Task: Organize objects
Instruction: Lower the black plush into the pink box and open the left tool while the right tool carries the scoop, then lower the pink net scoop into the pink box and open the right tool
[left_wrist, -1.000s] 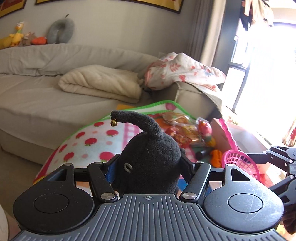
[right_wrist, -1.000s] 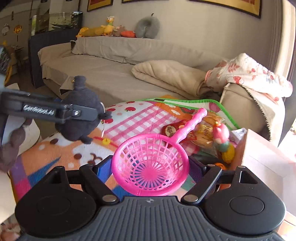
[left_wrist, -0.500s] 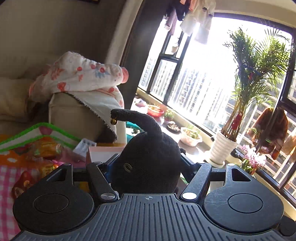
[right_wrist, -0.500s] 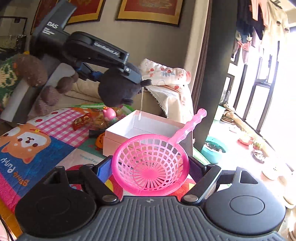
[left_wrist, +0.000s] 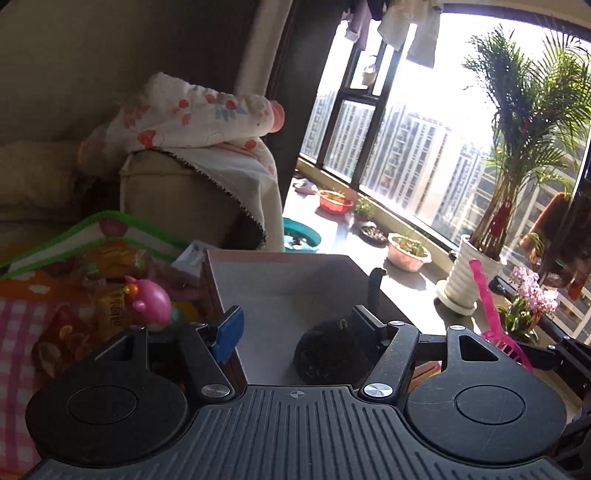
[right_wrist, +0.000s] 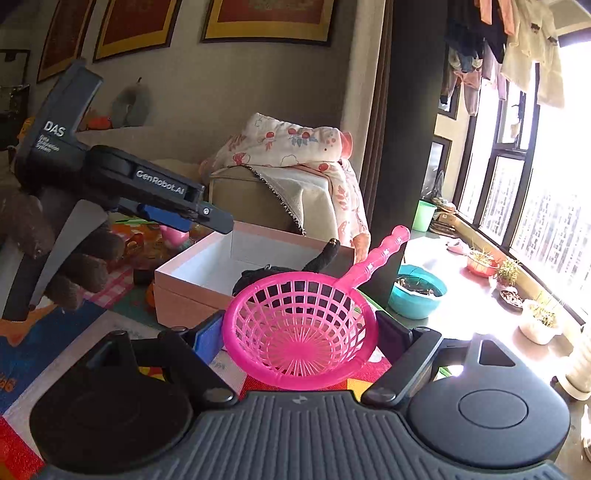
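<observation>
My left gripper (left_wrist: 295, 328) is hanging over one pink box (left_wrist: 280, 273), jaws closing on nothing; one black plush toy (left_wrist: 328, 354) is lying inside it. My right gripper (right_wrist: 295, 332) is clamping one pink strainer (right_wrist: 301, 332) beside the box.

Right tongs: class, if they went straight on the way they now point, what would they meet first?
Probably the pink box: the right tongs, holding the pink strainer, point at its near corner, though depth is unclear.

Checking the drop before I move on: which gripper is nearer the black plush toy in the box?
Left. The left gripper hangs right over the black plush toy in the pink box, jaws closing but off it. The right gripper sits outside the box, gripping the pink strainer.
</observation>
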